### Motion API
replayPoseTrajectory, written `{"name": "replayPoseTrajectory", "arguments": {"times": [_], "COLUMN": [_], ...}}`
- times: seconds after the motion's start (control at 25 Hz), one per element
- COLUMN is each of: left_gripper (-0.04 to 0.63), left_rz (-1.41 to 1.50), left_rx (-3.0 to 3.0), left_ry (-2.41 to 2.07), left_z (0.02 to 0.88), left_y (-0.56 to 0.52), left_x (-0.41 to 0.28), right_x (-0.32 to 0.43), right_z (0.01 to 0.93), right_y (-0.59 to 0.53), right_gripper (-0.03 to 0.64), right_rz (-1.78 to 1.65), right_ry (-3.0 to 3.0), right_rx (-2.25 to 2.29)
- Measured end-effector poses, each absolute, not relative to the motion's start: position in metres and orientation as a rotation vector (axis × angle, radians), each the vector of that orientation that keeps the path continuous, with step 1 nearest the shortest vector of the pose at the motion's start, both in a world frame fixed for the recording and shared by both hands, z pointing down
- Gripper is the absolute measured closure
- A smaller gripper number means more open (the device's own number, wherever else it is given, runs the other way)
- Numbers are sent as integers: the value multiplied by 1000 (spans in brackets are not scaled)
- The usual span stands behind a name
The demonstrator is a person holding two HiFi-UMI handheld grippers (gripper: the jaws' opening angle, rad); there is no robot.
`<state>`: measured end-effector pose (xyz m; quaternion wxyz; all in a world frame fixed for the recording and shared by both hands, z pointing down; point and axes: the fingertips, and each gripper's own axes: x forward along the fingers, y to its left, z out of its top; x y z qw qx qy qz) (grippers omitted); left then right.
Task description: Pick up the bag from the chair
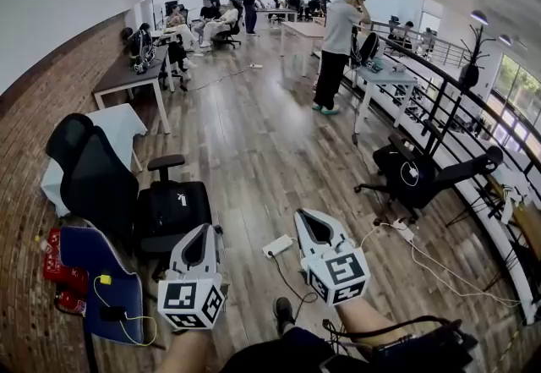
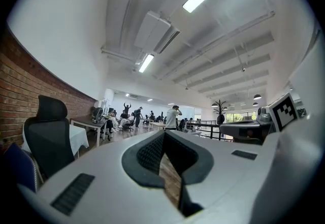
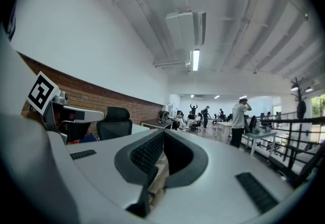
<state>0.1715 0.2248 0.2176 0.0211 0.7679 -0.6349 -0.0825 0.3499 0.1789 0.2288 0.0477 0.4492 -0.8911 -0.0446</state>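
A black bag [image 1: 175, 204] lies on the seat of a black office chair [image 1: 93, 181] at the left of the head view. My left gripper [image 1: 205, 228] hovers just right of the bag, a little nearer to me, jaws shut and holding nothing. My right gripper [image 1: 302, 213] is further right over the wooden floor, also shut and holding nothing. In the left gripper view the gripper [image 2: 164, 134] points across the room with the chair's backrest [image 2: 48, 136] at the left. The right gripper view shows that gripper [image 3: 163, 133] and the chair [image 3: 116, 121]. Neither gripper view shows the bag.
A blue seat [image 1: 97, 278] with a yellow cable stands close at my lower left, by red items [image 1: 59, 266]. A white table [image 1: 118, 126] stands behind the chair. A power strip [image 1: 276, 245] and cables lie on the floor. Another black chair [image 1: 418, 177], a railing [image 1: 456, 109], and a standing person [image 1: 338, 50] are to the right.
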Motion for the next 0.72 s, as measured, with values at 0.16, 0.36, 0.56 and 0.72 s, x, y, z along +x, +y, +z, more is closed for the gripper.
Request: {"name": "replayPoseTrajectory", "arguments": {"times": [0.16,0.36,0.56,0.72], "left_gripper": [586,586,586,586], "left_rz": [-247,-234,-266,-244], "left_rx": [2381,2357,2281,2303], "left_ry": [-1988,-2001,-2061,-2087], "left_z": [213,217,216,211], "left_y": [185,130,74,33], "left_x": [173,177,173,182], "right_x": [348,350,352,362], "right_z": [226,229,228,227], "right_y": [138,80,27,-10], "right_gripper": [601,601,601,601], "right_rz": [-149,-132,-104,-118], "right_ry": [-2741,-2763,-2790,-2801], "right_rx": [1343,1316,1288,1266]}}
